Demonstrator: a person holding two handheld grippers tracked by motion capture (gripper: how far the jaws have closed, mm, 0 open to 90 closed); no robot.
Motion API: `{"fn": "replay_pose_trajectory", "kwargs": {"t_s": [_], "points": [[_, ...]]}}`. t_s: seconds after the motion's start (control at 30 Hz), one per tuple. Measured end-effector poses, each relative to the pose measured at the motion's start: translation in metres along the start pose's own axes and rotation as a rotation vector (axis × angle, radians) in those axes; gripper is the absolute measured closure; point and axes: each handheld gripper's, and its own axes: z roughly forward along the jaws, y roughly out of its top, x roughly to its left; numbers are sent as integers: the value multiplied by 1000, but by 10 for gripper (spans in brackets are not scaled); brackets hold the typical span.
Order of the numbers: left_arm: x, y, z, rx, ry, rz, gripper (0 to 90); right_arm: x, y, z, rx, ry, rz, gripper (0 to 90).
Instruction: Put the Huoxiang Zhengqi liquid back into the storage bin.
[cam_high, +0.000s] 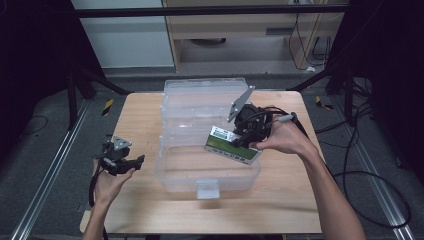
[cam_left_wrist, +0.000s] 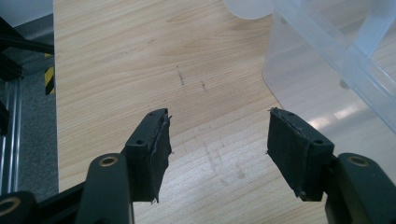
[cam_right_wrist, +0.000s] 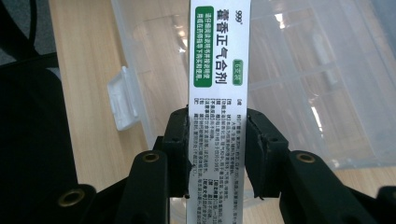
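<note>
Over the open clear plastic bin (cam_high: 207, 170) in the middle of the wooden table (cam_high: 140, 120), the right gripper (cam_high: 248, 131) holds a white-and-green medicine box (cam_high: 232, 145), its jaws clamped on the two broad faces near one end. In the right gripper view the box (cam_right_wrist: 218, 79) runs straight out along the jaws, so its long axis continues the gripper's own line and its free end reaches out over the bin's interior (cam_right_wrist: 299, 93). From the high view the box lies roughly level and slantwise across the bin's right half, above the rim rather than down inside; the free end points toward the bin's middle, and the floor beneath looks bare, so I judge there is open room to lower it. The edges to mind are the right wall and the front wall with its white latch (cam_high: 207, 189), and the raised lid (cam_high: 205, 97) standing behind the gripper. The left gripper (cam_high: 131, 163) hovers well apart at the table's left side, jaws spread with nothing between them, the bin's rounded corner (cam_left_wrist: 327, 70) just beyond its right jaw. The right hand (cam_high: 285, 137) is plainly the nearer one for the drop.
</note>
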Motion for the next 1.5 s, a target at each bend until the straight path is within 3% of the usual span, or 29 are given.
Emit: {"fn": "replay_pose_trajectory", "kwargs": {"t_s": [0.53, 1.07, 1.5], "points": [[1, 0, 0, -1, 3, -2, 387, 2, 1, 29, 77, 48, -125, 642], [1, 0, 0, 3, 3, 1, 387, 0, -10, 52, 159, 90, -176, 642], [0, 0, 2, 8, 3, 5, 387, -3, -19, 67, 180, 120, -184, 641]]}}
